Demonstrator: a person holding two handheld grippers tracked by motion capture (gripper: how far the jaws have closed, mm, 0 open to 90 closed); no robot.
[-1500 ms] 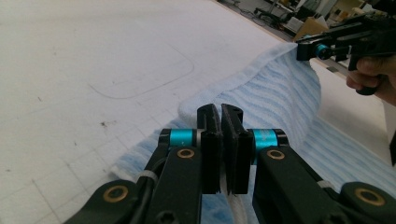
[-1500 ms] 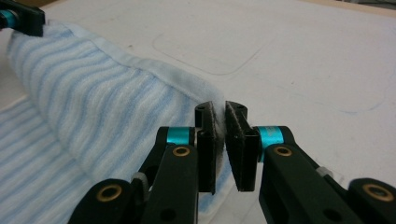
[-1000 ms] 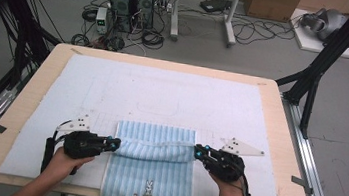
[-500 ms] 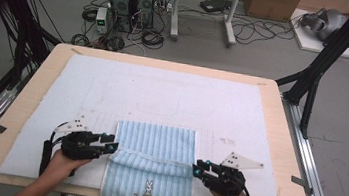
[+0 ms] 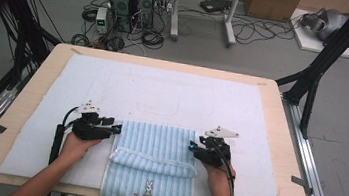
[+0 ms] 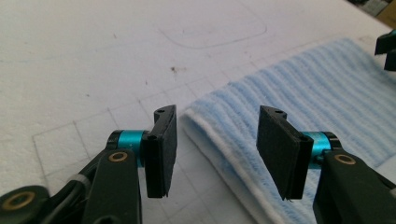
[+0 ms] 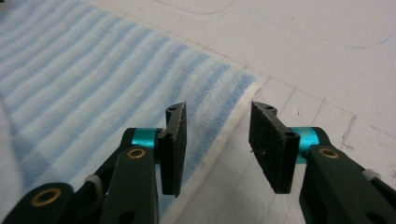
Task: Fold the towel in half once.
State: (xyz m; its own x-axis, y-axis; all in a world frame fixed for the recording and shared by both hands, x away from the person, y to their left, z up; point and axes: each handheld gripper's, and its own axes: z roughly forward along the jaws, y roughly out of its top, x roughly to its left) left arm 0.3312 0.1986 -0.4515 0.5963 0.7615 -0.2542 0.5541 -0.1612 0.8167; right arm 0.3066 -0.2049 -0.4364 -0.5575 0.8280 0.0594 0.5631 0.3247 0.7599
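A light blue striped towel point(image 5: 154, 143) lies on the white mat, with a flap folded across its middle and a bunny motif near the front edge. My left gripper point(image 5: 117, 129) sits at the towel's left edge. Its jaws have just been opening and stand apart over the towel's white hem point(image 6: 210, 135) without pressing it. My right gripper point(image 5: 191, 148) sits at the right edge. Its jaws have just been opening too, and they are spread over the hem point(image 7: 233, 116) near a corner. In the right gripper view the towel point(image 7: 93, 79) stretches away to the left.
The white foam mat point(image 5: 163, 91) covers most of the wooden table point(image 5: 25, 110). Faint pen outlines mark the mat beyond the towel. Black frame legs stand at both sides, with computers and cables on the floor behind the table.
Both grippers were shut on the folded edge of the towel. They have let it go, their jaws have opened, and both have moved slightly away from me. The flap now rests on the towel.
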